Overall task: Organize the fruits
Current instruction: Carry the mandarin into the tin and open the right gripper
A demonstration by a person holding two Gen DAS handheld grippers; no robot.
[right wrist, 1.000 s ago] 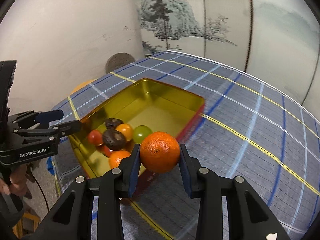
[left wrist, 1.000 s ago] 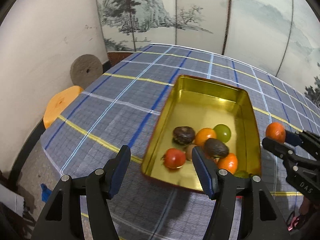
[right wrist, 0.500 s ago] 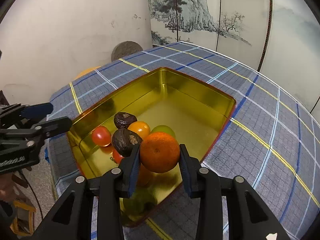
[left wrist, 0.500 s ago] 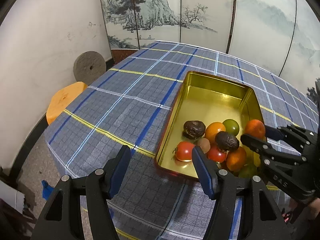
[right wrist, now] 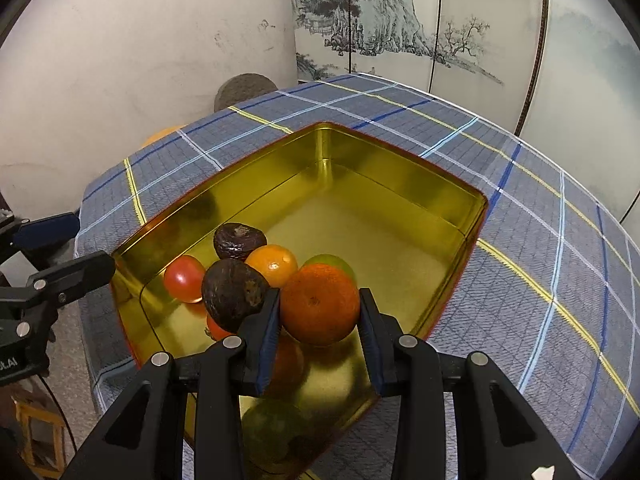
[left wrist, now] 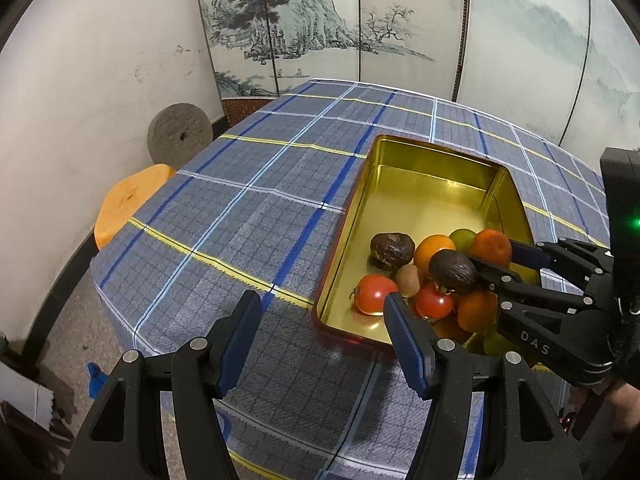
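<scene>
Orange tangerine (right wrist: 319, 303) clamped between right fingers (right wrist: 266, 322) over gold tin (right wrist: 400, 196); left fingers (left wrist: 240, 336) released

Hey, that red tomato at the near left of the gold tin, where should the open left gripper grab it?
Grip the red tomato across its round middle, coming down from above. The tin wall blocks its left and a small brown fruit crowds its right, so place the fingers front and back.

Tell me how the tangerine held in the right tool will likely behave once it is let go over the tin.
The tangerine is round, so it would probably roll. The fruit pile beside it, like the dark fruit, may stop it on that side. The gold tin has bare floor beyond, but its walls should contain it. The right tool grips it without visible denting, so it seems firm.
</scene>
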